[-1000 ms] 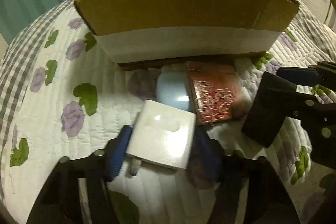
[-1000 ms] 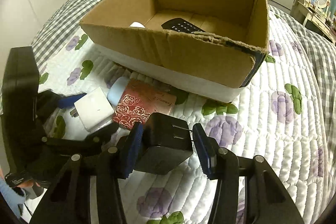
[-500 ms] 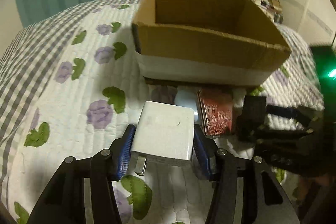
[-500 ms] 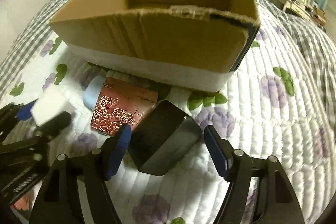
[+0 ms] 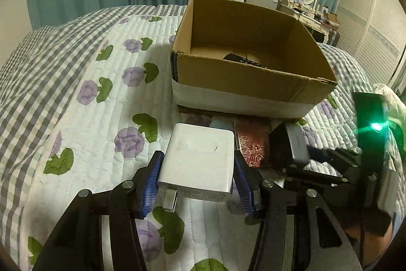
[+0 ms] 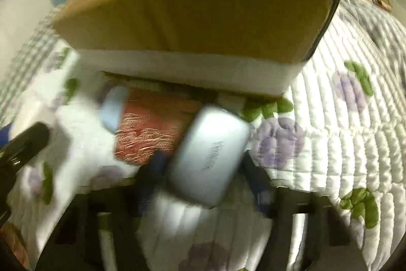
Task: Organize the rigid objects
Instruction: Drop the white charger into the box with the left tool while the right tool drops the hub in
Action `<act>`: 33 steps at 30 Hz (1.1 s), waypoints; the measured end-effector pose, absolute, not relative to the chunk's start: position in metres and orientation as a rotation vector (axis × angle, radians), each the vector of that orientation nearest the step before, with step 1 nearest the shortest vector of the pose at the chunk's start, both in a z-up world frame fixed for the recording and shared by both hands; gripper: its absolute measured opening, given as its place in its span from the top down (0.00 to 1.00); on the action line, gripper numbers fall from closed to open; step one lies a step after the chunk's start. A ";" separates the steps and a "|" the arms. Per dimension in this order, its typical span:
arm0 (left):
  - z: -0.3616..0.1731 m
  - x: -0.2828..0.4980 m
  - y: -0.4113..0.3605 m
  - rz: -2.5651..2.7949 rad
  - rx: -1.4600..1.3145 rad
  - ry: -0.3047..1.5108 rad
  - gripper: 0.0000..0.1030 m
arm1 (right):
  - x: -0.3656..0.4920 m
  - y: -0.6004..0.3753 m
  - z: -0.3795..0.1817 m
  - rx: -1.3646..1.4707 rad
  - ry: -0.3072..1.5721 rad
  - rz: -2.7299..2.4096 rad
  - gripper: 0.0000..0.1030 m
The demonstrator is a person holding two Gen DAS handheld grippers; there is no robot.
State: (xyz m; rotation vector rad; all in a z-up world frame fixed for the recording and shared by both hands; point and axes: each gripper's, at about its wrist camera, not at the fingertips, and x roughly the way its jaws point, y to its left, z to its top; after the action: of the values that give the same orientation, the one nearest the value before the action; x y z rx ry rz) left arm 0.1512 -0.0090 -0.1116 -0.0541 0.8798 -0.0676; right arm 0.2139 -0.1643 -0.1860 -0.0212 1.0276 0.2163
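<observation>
My left gripper [image 5: 198,174] is shut on a white plug adapter [image 5: 199,164] and holds it above the quilt, short of the open cardboard box [image 5: 243,90]. A black remote [image 5: 243,60] lies inside the box. My right gripper [image 6: 203,169] is around a black adapter [image 6: 210,156] whose glossy face glares pale; the view is blurred, and the fingers seem close on its sides. The black adapter also shows in the left wrist view [image 5: 286,146]. A red rose-patterned case [image 5: 251,146] and a pale blue object [image 5: 218,122] lie by the box's near wall.
A quilted bedspread [image 5: 101,118] with purple flowers and a checked border covers the bed. The right gripper's body with a green light [image 5: 375,126] stands at the right of the left wrist view. A dresser, a mirror and a TV stand beyond the bed.
My left gripper has lifted the white adapter higher and pulled back, so the box interior shows. My right gripper has closed in on the black adapter and is moving fast.
</observation>
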 end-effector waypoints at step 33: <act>-0.067 0.312 -0.052 -0.116 -0.012 0.777 0.47 | 0.274 -0.203 -0.026 -0.070 0.659 0.274 0.60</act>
State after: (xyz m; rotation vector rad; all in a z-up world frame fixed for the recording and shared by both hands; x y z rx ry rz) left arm 0.3123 -0.0523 -0.0672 -0.0120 0.7770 -0.1159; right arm 0.2744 -0.2026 -0.0260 -0.0698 0.6593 0.2738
